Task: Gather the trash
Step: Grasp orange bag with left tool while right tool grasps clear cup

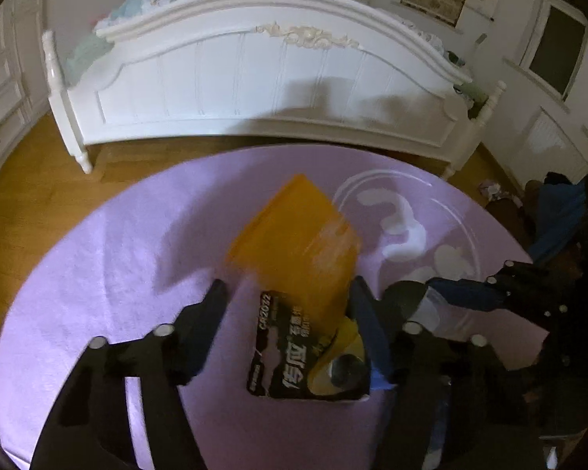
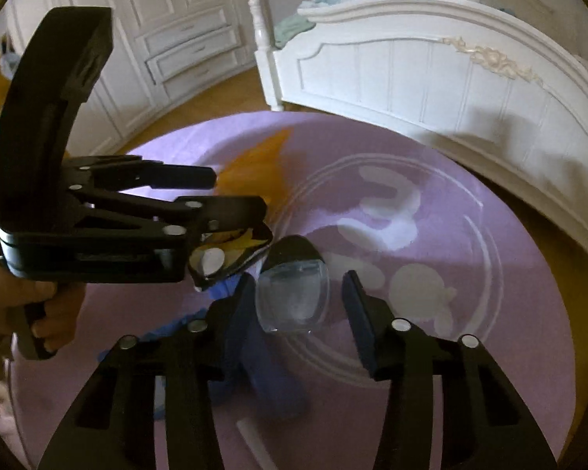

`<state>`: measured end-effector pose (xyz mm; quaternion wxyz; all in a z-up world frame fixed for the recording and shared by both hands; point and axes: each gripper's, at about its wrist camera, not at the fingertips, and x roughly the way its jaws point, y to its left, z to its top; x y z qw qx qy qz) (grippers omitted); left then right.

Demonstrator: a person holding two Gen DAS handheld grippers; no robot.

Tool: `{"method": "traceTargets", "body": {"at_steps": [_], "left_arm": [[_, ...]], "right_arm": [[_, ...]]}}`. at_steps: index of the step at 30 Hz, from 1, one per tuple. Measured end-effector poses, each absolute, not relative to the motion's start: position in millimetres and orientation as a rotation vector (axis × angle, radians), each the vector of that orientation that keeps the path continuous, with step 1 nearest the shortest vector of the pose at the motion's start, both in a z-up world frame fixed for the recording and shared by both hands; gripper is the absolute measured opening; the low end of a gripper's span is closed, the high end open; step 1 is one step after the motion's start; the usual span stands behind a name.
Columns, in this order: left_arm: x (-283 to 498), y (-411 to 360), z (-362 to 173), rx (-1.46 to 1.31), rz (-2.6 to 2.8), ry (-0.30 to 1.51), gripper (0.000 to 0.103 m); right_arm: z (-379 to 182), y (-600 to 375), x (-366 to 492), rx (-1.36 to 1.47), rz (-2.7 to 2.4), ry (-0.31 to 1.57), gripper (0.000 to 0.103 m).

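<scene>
Rug: round lilac rug with white shapes, on a wood floor at the foot of a white bed.
Left gripper: left gripper has its fingers spread wide over the rug; in the right wrist view it reaches in from the left, held by a hand.
Battery card: black and yellow battery card lies between the left fingers, its right edge against the right finger; whether it is gripped cannot be told.
Orange bag: blurred orange plastic bag stands just beyond the card, toward the bed.
Right gripper: right gripper also has its fingers apart.
Clear shell: clear plastic blister shell sits between the right fingers, touching the left one, apart from the right one.
Blue cloth: blue fabric lies on the rug near the right gripper's left finger.
Drawers: white drawers stand far left.
Far right, left view: dark clothing lies beside the rug.
</scene>
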<state>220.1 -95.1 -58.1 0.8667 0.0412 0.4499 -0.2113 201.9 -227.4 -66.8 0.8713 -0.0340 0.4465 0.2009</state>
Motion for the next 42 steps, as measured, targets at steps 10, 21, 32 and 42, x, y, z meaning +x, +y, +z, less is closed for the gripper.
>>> {"method": "traceTargets", "body": {"at_steps": [10, 21, 32, 42], "left_arm": [[223, -75, -56, -0.017, -0.432, 0.949, 0.018], [231, -95, -34, 0.043, -0.427, 0.843, 0.090], [249, -127, -59, 0.195, -0.414, 0.899, 0.055], [197, -82, -29, 0.036, -0.424, 0.869, 0.055]], "right_arm": [[-68, -243, 195, 0.084, 0.432, 0.929, 0.041], [-73, -278, 176, 0.329, 0.413, 0.880, 0.041], [-75, -296, 171, 0.428, 0.429, 0.871, 0.041], [-75, -315, 181, 0.471, 0.443, 0.839, 0.040]]}}
